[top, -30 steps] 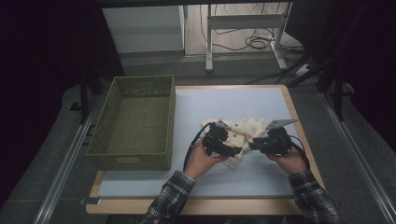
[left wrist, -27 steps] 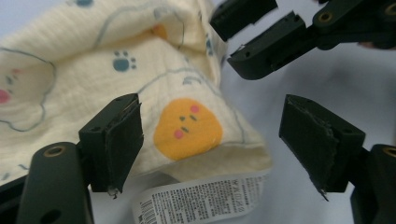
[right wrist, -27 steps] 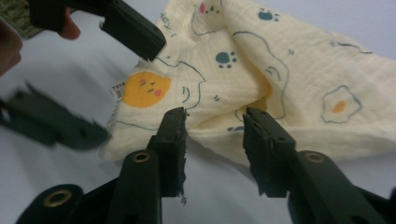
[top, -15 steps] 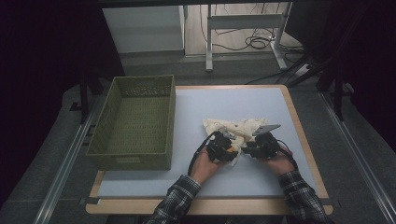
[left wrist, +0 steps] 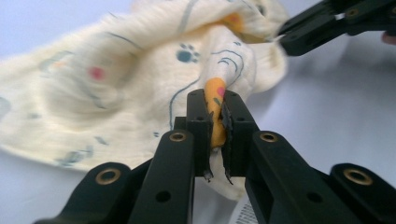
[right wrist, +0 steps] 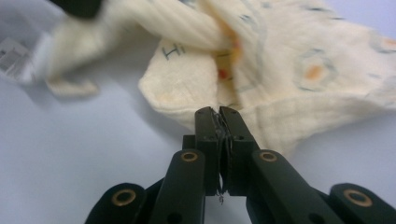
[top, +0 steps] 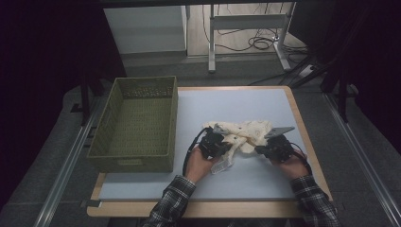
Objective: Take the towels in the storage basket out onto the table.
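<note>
A: Status on the cloth (top: 246,135)?

B: I've got both grippers on it. Left gripper (left wrist: 218,122) has just been closing and is now clamped on a bunched fold with an orange edge, fabric pinched between the pads. Right gripper (right wrist: 219,122) has also just been closing; its jaws are together on the cloth's near edge, and only a thin layer sits between them.

A: Where's the cloth sitting?

B: On the table (top: 217,101), right of centre, crumpled in a heap. It's cream with small prints, a paw mark among them. Bulk of it lies flat on the surface beyond the jaws. A white label hangs off it near my left gripper.

A: Hands?

B: In the high view, left hand (top: 201,161) is at the cloth's near-left side, right hand (top: 288,163) at its near-right side. Grippers are near each other with the cloth between them. From the left gripper view I see the right gripper's tips at the far side of the cloth, touching it.

A: Basket (top: 135,123)?

B: Green, at the table's left, well apart from the cloth. Nothing visible inside it.
</note>
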A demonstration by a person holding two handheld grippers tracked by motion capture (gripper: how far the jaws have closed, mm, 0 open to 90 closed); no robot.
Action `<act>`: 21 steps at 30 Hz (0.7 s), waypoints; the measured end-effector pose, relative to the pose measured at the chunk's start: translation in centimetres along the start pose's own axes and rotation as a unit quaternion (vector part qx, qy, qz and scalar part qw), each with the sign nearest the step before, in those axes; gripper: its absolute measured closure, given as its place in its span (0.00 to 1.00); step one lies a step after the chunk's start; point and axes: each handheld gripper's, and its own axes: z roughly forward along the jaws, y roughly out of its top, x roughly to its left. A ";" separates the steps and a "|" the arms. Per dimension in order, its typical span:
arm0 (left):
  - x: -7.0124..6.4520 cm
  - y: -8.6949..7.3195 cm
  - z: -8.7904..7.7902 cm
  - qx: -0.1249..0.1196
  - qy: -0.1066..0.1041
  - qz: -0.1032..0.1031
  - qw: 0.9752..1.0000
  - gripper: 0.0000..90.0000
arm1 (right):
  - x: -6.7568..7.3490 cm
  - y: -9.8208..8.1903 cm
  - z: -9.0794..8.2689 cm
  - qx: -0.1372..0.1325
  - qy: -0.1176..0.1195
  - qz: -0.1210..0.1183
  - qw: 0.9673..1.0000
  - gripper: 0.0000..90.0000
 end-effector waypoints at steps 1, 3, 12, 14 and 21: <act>0.3 0.1 -0.6 -0.008 0.007 -0.005 1.000 0.93 | -0.2 -0.1 -0.4 -0.001 -0.004 0.001 1.000 0.97; 0.7 0.2 -1.2 -0.012 0.011 -0.010 1.000 0.93 | -1.0 -0.5 -1.7 -0.004 -0.014 0.008 1.000 0.97; 3.4 -1.1 -0.4 0.002 0.053 -0.062 0.997 0.70 | -3.8 -3.1 -3.1 -0.003 -0.018 0.058 0.998 0.90; 3.5 -1.2 -0.7 -0.007 0.059 -0.065 0.996 0.61 | -3.5 -3.3 -3.4 -0.013 -0.008 0.059 0.998 0.86; 2.3 -1.5 -2.5 -0.015 0.058 -0.050 0.997 0.54 | -1.5 -2.3 -5.4 -0.031 0.012 0.036 0.999 0.80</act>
